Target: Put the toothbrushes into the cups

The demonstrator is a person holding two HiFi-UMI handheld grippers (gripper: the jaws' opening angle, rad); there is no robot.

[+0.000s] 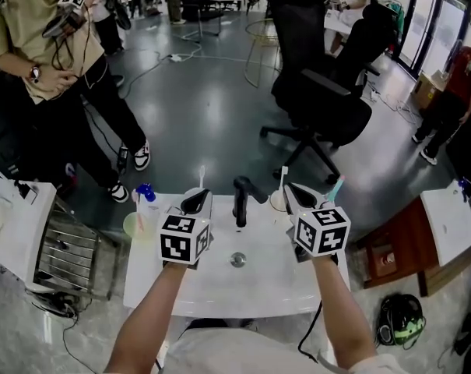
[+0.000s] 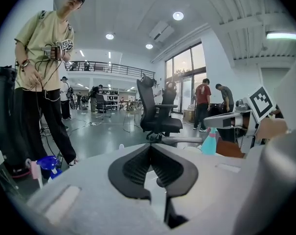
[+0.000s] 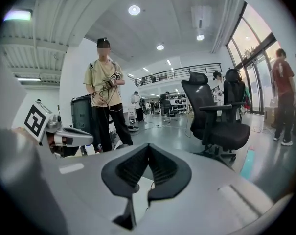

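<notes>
Both forearms reach forward over the white sink (image 1: pixel 258 291), with the grippers side by side and tipped slightly down. Left gripper (image 1: pixel 195 202): jaws closed tip to tip, holding nothing. Right gripper (image 1: pixel 298 198): jaws closed as well, empty.

1 white toothbrush (image 1: pixel 282 178) stands upright in a cup (image 1: pixel 275 202) right of the faucet (image 1: pixel 240 197). Teal toothbrush (image 1: pixel 336 187) leans right, near the right gripper, base hidden. Second white toothbrush (image 1: pixel 202 176) stands upright just beyond the left gripper, base hidden.
</notes>
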